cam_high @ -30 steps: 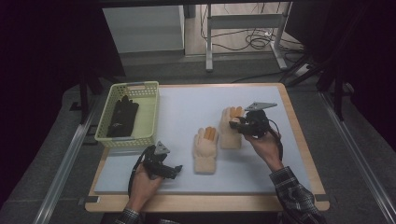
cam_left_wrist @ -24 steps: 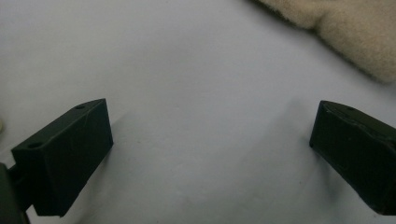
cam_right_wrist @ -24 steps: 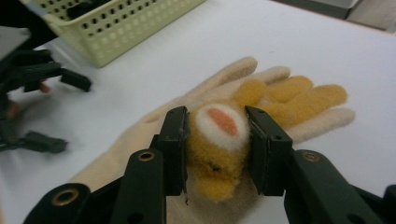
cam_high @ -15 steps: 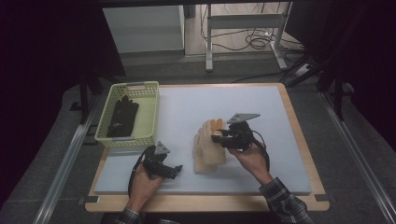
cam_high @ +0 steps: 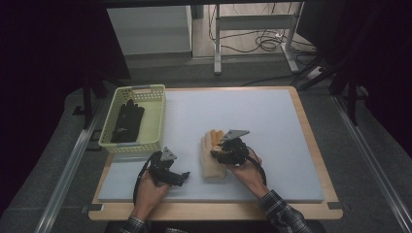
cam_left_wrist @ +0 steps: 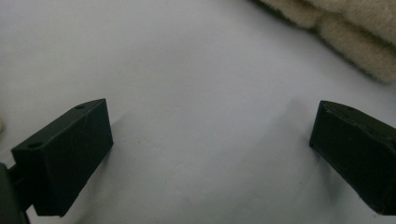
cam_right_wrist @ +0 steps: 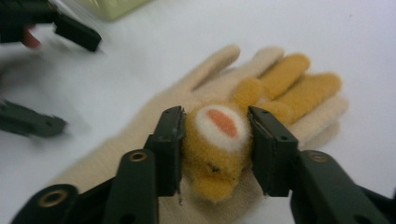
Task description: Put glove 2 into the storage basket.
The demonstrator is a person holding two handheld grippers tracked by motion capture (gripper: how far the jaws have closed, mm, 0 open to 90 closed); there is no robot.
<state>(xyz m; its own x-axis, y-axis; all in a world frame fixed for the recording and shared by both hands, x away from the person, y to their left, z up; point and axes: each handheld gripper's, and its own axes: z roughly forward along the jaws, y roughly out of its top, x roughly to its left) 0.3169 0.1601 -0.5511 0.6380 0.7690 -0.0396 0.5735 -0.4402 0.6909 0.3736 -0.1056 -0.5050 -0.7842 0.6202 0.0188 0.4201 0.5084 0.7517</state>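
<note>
Fuzzy mustard-yellow fabric is bunching between the jaws of the right gripper [cam_right_wrist: 215, 140], which is clamping a yellow glove [cam_right_wrist: 280, 88] over the cream glove [cam_high: 212, 160] near the mat's front centre. A second ago that gripper was farther back and to the right, so the gloves are probably being stacked as a pair. The left gripper [cam_high: 169, 171] is resting beside them, jaws spread wide and empty. No legible writing anywhere; a black glove [cam_high: 127, 121] is lying in the yellow basket [cam_high: 154, 127].

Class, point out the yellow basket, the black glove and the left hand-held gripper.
yellow basket [cam_high: 154, 116]: high view, right wall.
black glove [cam_high: 127, 121]: high view, palm.
left hand-held gripper [cam_high: 184, 177]: high view, between its jaw tips.
</note>
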